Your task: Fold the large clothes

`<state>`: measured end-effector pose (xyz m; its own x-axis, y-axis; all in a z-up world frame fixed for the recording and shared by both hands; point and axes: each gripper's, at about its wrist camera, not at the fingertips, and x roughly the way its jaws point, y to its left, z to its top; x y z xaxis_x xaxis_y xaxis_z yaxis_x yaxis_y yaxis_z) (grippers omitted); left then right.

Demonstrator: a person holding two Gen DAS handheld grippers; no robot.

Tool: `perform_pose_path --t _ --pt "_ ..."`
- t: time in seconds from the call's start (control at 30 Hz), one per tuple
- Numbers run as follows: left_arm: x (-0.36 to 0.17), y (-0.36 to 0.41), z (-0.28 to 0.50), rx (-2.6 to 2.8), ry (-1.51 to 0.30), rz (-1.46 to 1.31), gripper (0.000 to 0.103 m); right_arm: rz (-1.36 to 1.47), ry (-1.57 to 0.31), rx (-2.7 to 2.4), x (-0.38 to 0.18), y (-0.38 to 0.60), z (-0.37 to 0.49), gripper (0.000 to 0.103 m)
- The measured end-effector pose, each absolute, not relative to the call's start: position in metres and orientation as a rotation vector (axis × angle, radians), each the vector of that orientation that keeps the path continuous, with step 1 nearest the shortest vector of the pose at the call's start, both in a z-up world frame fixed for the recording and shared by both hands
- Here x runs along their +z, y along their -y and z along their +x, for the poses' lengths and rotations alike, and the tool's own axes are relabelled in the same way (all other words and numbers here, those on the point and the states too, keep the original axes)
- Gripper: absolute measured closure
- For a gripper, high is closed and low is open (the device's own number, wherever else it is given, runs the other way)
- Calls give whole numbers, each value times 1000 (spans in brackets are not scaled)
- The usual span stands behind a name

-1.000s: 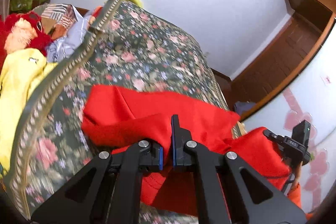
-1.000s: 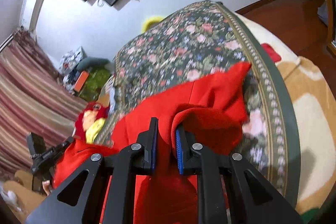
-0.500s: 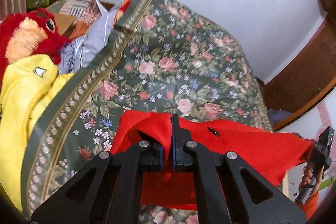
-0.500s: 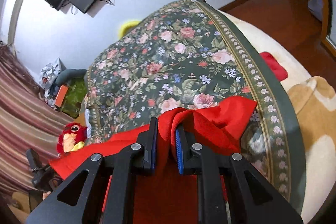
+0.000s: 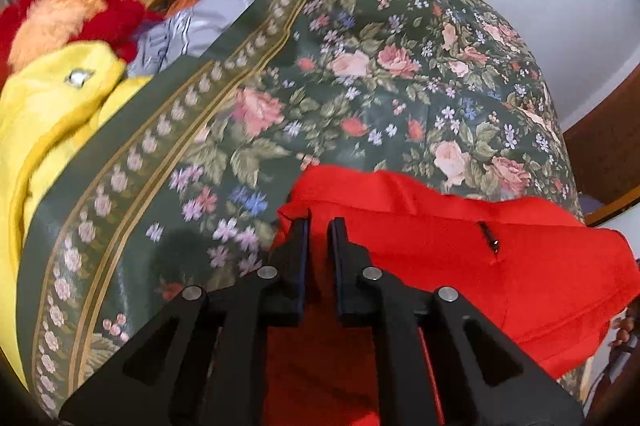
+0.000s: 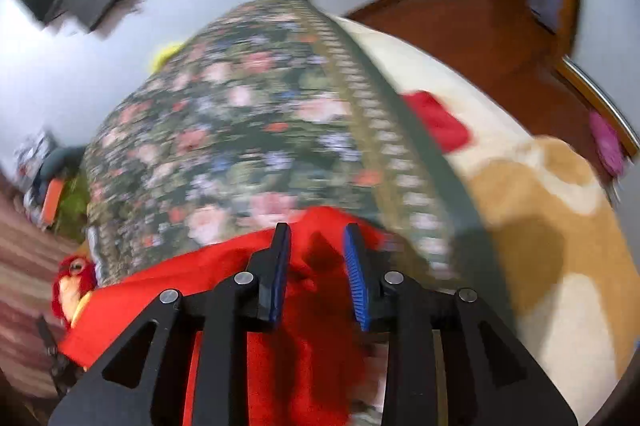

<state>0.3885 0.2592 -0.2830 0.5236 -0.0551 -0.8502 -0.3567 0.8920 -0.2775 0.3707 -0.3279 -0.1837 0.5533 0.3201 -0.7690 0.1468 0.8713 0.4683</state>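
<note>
Red garment [image 5: 460, 258] lies across the near end of the floral bedspread [image 5: 360, 86], its folded edge running side to side, part of it hanging off the near side toward the cameras. Left gripper [image 5: 319, 226] sits at the garment's left corner, jaws opening, a narrow gap showing between them with red cloth in the gap; pads don't look to be pressing it any more. Right gripper [image 6: 316, 238] is at the other end of the same edge, jaws opening too and visibly wider apart, cloth bunched loosely between them but not pinched; that view is motion-blurred, so detail is poor. Reads as the release after laying a fold down. To do it well: open both sides fully before pulling away, otherwise a pad drags the corner and undoes the fold. Back out along the finger line, low and straight, not sideways. Keep both corners level so the edge stays square to the bedspread border [image 5: 168, 130]. Left corner looks slightly humped, so a light press or smoothing pass may be needed. Small dark zip or tag [image 5: 490, 236] shows on the top layer; avoid snagging it. Plush toy [image 5: 80, 10] and yellow fabric [image 5: 52, 114] sit well to the left, clear of the work. Next fold probably needs a regrip on the overhanging part.
</note>
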Motion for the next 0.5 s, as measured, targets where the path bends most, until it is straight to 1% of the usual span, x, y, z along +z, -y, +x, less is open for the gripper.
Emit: perform_pose_path --t 0.1,0.23,0.47,0.5 --pt "-276 -263 377 238 -1007 -401 92 549 -1019 77 -183 354 357 77" --pt "-256 -263 360 270 -991 -334 92 439 -998 88 -164 356 333 77" --pt "-223 -226 338 162 -956 -267 92 258 -929 242 -132 304 300 77" --pt "-220 -214 336 139 -955 -247 91 243 -922 268 -129 296 297 76"
